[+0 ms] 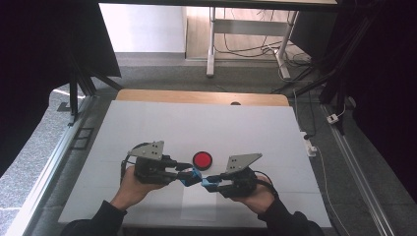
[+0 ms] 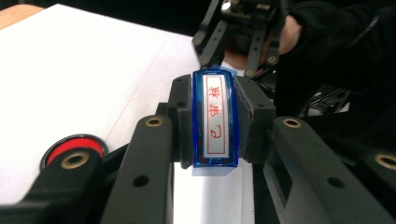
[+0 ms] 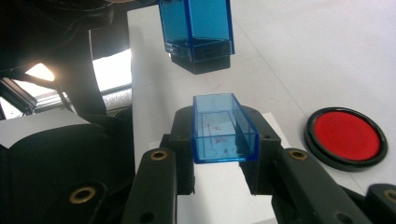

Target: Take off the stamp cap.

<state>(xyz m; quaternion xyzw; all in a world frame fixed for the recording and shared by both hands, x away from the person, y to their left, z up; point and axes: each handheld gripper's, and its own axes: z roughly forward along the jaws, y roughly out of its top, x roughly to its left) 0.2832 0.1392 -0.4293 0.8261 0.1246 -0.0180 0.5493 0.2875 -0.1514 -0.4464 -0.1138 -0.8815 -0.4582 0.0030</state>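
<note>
The left gripper (image 2: pixel 215 121) has its fingers (image 2: pixel 180 121) clenched on a blue stamp (image 2: pixel 215 119), its red-lettered face turned toward the camera. The right gripper (image 3: pixel 224 140) grasps the stamp's open blue cap (image 3: pixel 224 133), mouth facing the stamp, probably just uncapped or about to be capped. A red ink pad (image 1: pixel 202 159) sits just beyond on the white tabletop (image 1: pixel 147 128), within reach for inking.

Stamp (image 2: pixel 215 120) base hidden behind label.
</note>
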